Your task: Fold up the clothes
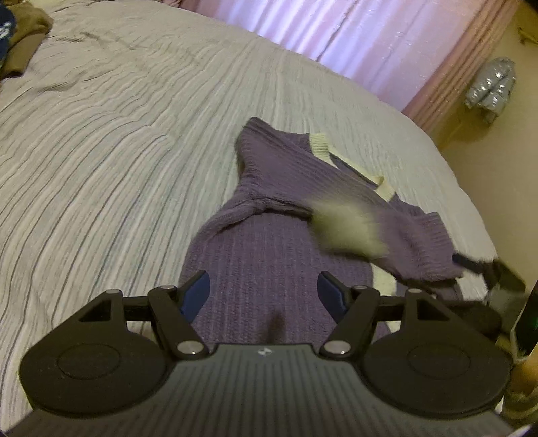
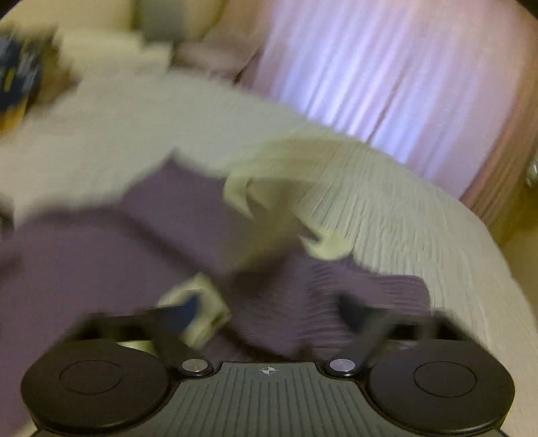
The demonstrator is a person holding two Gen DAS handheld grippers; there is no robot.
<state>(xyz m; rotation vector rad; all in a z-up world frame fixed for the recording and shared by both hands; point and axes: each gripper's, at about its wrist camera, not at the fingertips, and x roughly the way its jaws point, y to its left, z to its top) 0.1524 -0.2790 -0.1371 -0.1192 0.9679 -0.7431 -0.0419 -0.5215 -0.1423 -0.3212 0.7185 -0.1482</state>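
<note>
A purple knit sweater (image 1: 269, 208) with cream trim lies rumpled on the striped bedspread (image 1: 101, 134). My left gripper (image 1: 264, 295) is open just above the sweater's near part, jaws wide apart with cloth below them. A blurred cream cuff (image 1: 349, 232) is in the air at the right. The right gripper shows at the far right edge (image 1: 484, 265) beside the sweater's raised part. In the right wrist view, which is motion-blurred, my right gripper (image 2: 269, 312) has its fingers spread over purple cloth (image 2: 101, 252), with cream trim (image 2: 201, 316) against its left finger.
A pile of brown and blue clothes (image 1: 20, 37) lies at the bed's far left corner. Pink curtains (image 1: 336, 30) hang behind the bed. A silver puffer jacket (image 1: 491, 87) hangs on the wall at the right. The bed's right edge (image 1: 470, 188) drops off near the sweater.
</note>
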